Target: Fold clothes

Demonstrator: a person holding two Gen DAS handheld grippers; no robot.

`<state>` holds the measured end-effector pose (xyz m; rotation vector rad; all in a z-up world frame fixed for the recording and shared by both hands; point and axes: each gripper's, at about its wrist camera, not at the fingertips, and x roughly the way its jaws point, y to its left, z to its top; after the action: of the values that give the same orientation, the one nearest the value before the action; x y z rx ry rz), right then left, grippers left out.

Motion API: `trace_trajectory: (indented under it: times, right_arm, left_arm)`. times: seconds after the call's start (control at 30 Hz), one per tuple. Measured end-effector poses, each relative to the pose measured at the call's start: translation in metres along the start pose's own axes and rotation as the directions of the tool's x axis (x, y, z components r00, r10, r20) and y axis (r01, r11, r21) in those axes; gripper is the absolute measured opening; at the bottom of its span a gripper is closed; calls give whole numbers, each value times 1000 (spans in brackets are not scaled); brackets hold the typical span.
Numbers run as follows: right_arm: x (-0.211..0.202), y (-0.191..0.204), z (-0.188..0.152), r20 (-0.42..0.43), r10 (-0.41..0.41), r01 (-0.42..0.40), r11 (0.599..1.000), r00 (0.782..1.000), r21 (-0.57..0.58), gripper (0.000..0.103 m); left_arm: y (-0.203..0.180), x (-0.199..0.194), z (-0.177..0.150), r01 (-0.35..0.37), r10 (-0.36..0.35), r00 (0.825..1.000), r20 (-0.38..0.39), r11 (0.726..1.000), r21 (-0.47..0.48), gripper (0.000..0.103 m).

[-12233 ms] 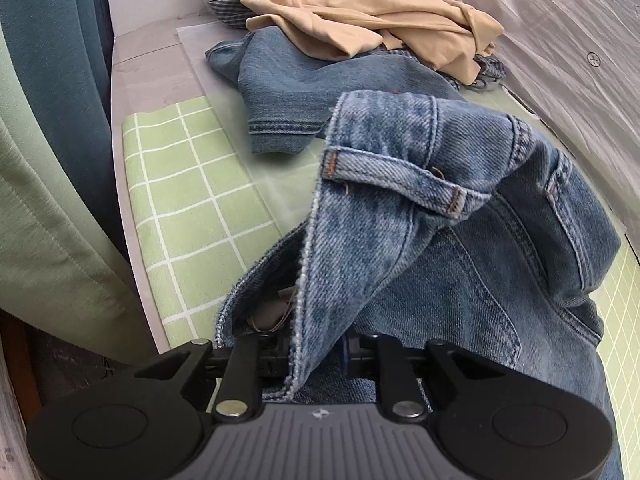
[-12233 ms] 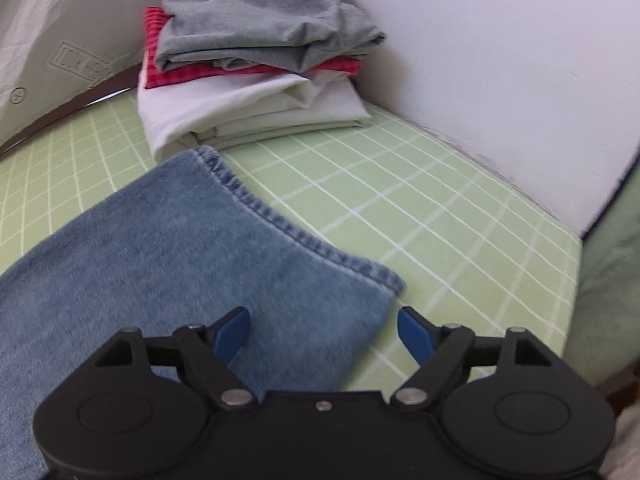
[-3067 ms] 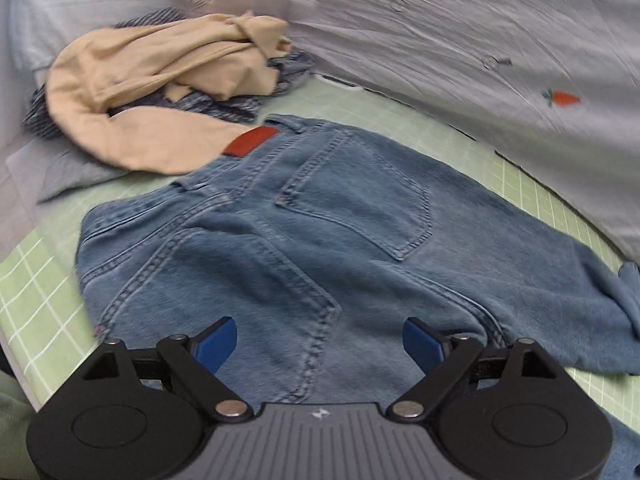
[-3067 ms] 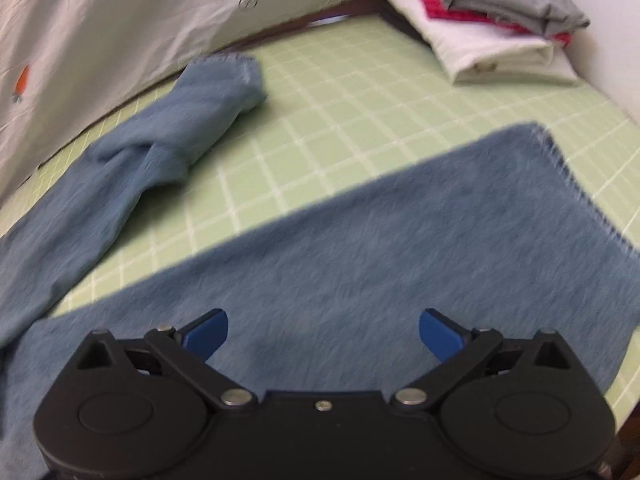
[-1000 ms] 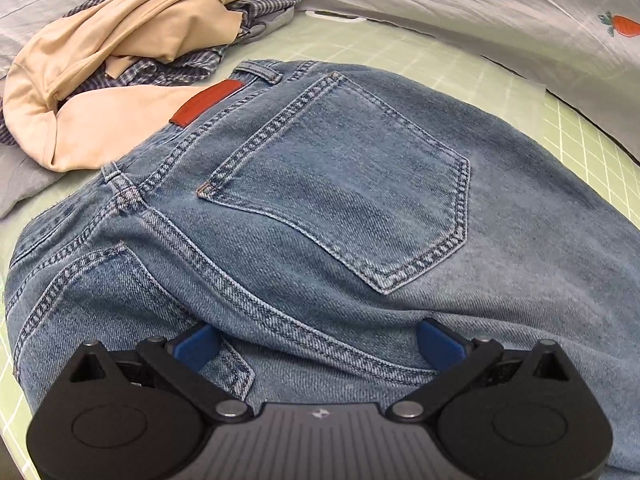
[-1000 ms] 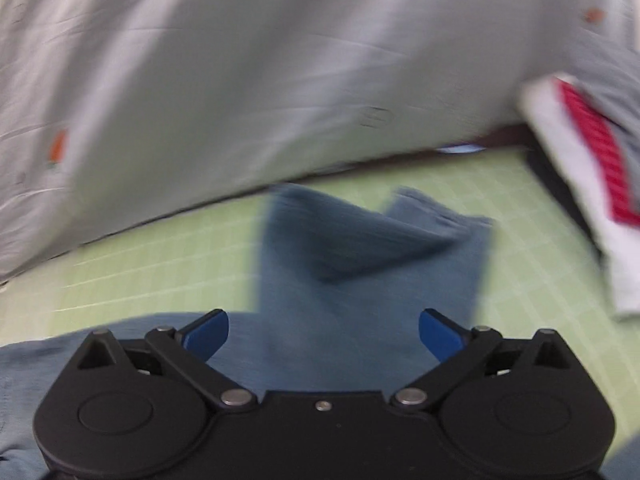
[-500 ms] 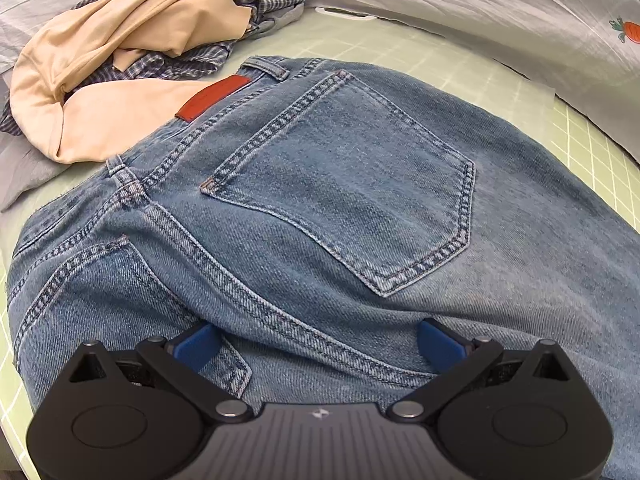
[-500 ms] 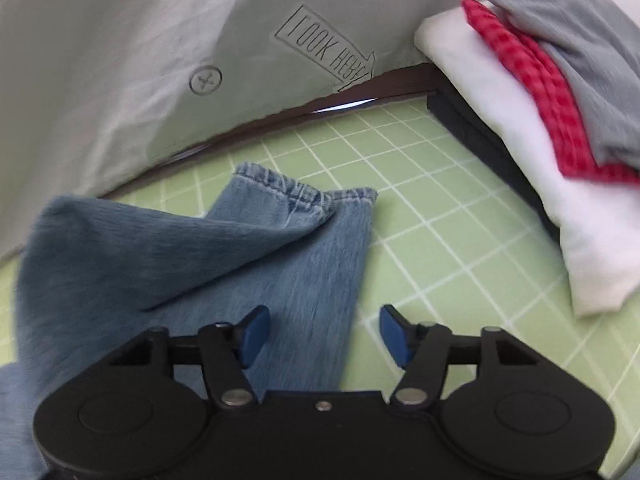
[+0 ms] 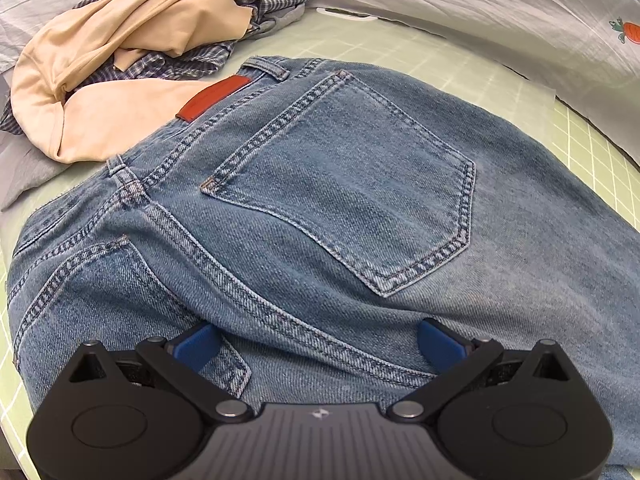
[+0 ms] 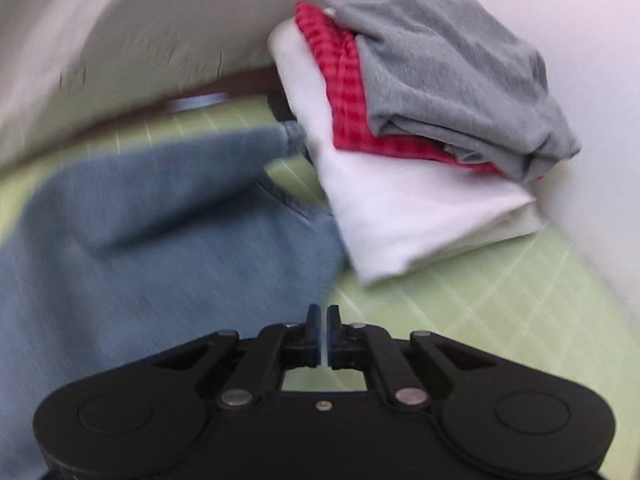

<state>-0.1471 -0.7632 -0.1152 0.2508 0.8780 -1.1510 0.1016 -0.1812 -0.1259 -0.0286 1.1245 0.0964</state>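
the jeans (image 9: 340,208) lie seat-up on the green checked mat (image 9: 592,136), back pocket and red-brown waistband patch showing. the left gripper (image 9: 320,344) sits low over the seat with its blue pads spread wide either side of the centre seam — pressing the denim flat, i'd say, to keep the top end from sliding, not pinching anything.

over at the far end the right gripper (image 10: 321,320) has its fingers pressed together right at the edge of a blurred trouser leg (image 10: 160,232). whether a bit of denim is caught between them i cannot tell; the picture smears there. my guess is that the leg is being drawn out straight, which would suit the anchoring hand.

the stack of folded clothes (image 10: 420,128) — grey on red check on white — sits just beside that leg, and a rumpled cream top (image 9: 132,52) waits over a plaid shirt (image 9: 272,4) beyond the waistband.
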Motion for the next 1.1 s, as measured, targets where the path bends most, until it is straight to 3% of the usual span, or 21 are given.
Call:
trace_trajectory:
  times: [0.03,0.07,0.13,0.3,0.43,0.6,0.7,0.77,0.97,1.1]
  right_arm:
    - [-2,-1,0,3,-18,18,1000,1000,-2,12]
    - [-6,-3,2,17,-13,13,999,1000,30,29]
    - [-12,-5,10,58,29,-34,996,998,84,40]
    - [-12,11,36,114,227,-242,960,967,144,35]
    - [14,47,55,53,262,-263,964,964,29,28]
    - [45,75,80,32,288,-288,957,957,11,27]
    - [56,76,86,47,278,-279,960,960,15,50]
    - [63,76,90,56,271,-272,962,961,18,70]
    - [82,76,100,83,254,-257,966,964,28,81]
    - [62,65,77,70,288,-290,957,955,18,93]
  left_arm:
    - [0,0,0,1,-1,1000,-1,1000,1,103]
    - [0,0,1,1,-1,1000,-2,1000,2,103]
    - [0,0,0,1,-1,1000,-1,1000,1,103]
    - [0,0,0,1,-1,1000,2,1000,1,103]
    - [0,-1,-1,0,0,1000,6,1000,0,103]
    - [0,-1,0,0,0,1000,4,1000,-1,103]
    - [0,-1,-1,-1,1,1000,5,1000,-4,103]
    - [-1,-1,-1,-1,1,1000,3,1000,-4,103]
    - [0,0,0,-1,1,1000,3,1000,-5,103]
    - [0,1,4,5,-4,1000,-15,1000,9,103]
